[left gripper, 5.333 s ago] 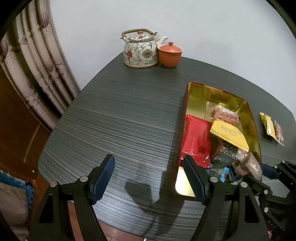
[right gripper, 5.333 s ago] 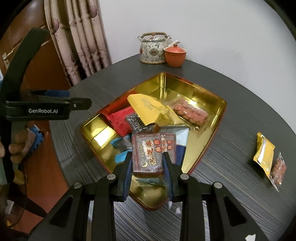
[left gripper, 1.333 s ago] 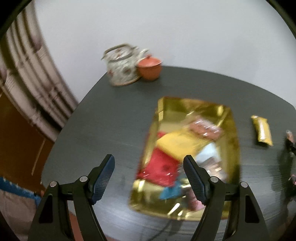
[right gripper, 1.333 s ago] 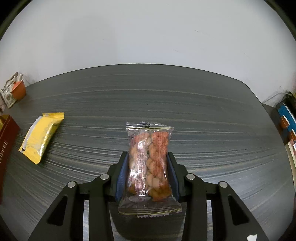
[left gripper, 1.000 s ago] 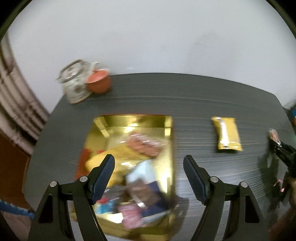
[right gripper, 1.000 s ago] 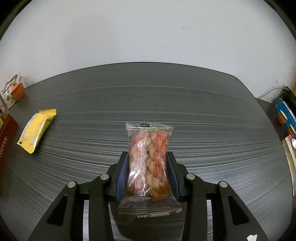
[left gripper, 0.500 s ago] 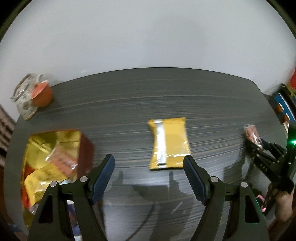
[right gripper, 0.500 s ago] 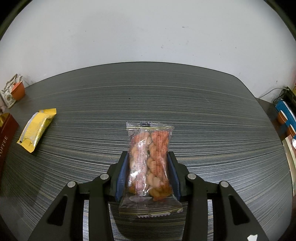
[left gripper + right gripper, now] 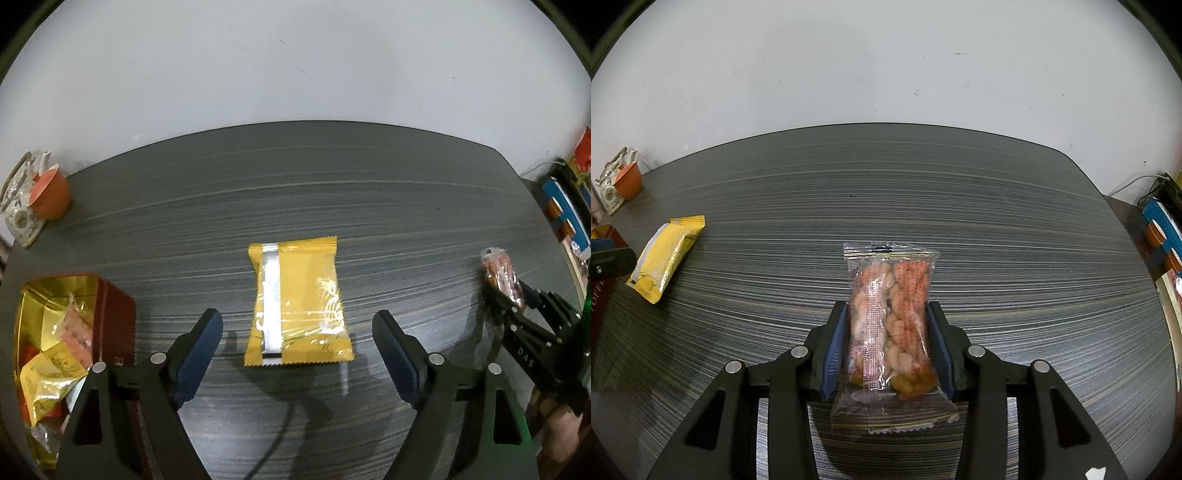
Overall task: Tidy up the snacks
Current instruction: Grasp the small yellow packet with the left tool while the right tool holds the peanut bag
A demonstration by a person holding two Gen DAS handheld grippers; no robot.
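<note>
My left tongs stand spread wide and hold nothing. The yellow snack packet lies flat on the dark striped tabletop between the two fingers, seam side up, touching neither finger. To the left I see the gold-lined tin, its red outer wall facing me, with several wrapped snacks piled inside. At the far left edge a patterned teapot stands against a small orange lidded cup. My right tongs are clamped on the clear packet of pink and orange twists, pressing both its long sides; the packet points away from me, above the tabletop as far as I can tell. That packet is well to the right of the yellow one and well apart from the tin.
</note>
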